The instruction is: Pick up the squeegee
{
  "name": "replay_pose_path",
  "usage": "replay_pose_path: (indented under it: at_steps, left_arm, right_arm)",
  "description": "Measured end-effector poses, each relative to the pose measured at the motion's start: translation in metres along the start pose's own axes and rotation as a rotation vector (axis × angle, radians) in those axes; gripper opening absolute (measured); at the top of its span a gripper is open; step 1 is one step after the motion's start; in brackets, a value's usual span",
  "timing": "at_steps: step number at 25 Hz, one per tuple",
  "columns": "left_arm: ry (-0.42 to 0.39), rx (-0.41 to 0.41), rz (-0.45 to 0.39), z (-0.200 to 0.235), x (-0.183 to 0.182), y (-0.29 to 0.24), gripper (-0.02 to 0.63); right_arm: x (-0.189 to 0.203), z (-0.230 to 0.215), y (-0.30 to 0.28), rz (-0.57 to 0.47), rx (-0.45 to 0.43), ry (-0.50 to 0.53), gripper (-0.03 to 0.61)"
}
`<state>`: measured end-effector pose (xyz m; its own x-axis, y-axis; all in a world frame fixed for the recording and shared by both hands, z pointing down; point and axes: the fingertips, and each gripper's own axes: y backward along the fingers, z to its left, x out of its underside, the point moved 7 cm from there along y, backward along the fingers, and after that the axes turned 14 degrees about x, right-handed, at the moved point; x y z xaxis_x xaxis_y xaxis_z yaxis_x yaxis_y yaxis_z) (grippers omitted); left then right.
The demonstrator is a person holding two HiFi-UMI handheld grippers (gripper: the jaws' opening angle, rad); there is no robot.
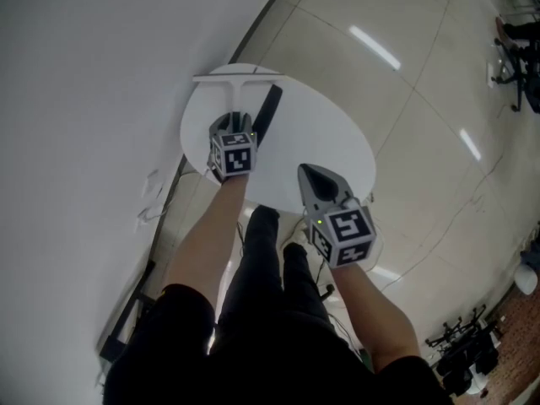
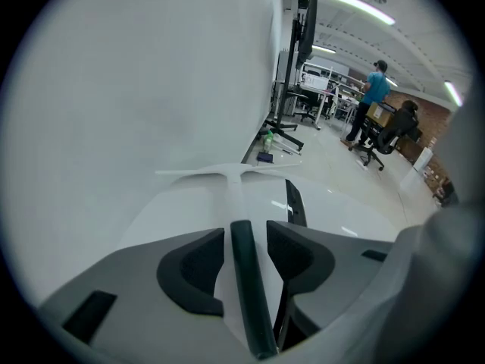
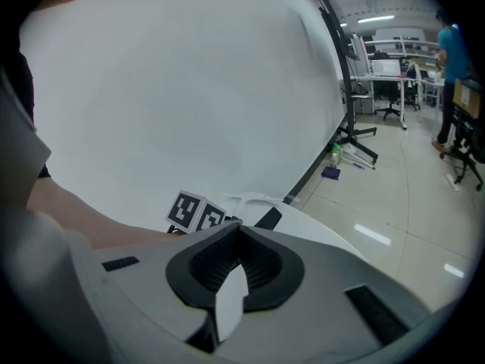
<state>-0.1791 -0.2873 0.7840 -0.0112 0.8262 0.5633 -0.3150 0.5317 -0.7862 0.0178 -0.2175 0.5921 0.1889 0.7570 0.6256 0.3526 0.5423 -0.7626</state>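
On table [image 1: 337,133]: one squeegee [image 2: 228,175]; left hand-held gripper [image 2: 246,232] spread astride it; right hand-held gripper [image 3: 239,230] closed, empty.

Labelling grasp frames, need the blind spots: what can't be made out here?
1. Squeegee grip: head view, covered by the left tool.
2. Black strip: head view, near end behind that tool; what it is, unclear.
3. Squeegee blade edge: left gripper view, white on white wall, too faint.
4. Table legs: head view, hidden under its top.

Grey left gripper [image 1: 239,118] and right gripper [image 1: 305,170], black-padded fingers [image 2: 189,268]; behind the fingers, black-and-white marker cubes [image 1: 234,156] (tiny green lights); black sleeves [image 1: 181,310] and trousers [image 1: 261,268].
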Motion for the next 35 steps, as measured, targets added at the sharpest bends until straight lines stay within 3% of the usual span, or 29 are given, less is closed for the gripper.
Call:
replay_pose_path:
  at_steps: [5, 21, 29, 35]
  left_arm:
    - [-0.026, -0.019, 0.020, -0.001, 0.002, -0.004, 0.119]
    - [-0.074, -0.021, -0.033, -0.006, -0.002, 0.023, 0.098]
    - [-0.133, -0.014, -0.096, -0.035, -0.018, 0.093, 0.097]
    - [-0.235, 0.011, -0.201, -0.101, -0.037, 0.195, 0.097]
  right_arm:
    - [0.000, 0.001, -0.013, 0.009, 0.001, 0.003, -0.002]
    - [-0.020, -0.004, -0.051, -0.001, 0.005, 0.063, -0.002]
    - [-0.032, 0.003, 0.009, -0.067, -0.005, 0.083, -0.002]
    - [-0.036, 0.006, 0.110, -0.170, -0.017, 0.105, -0.002]
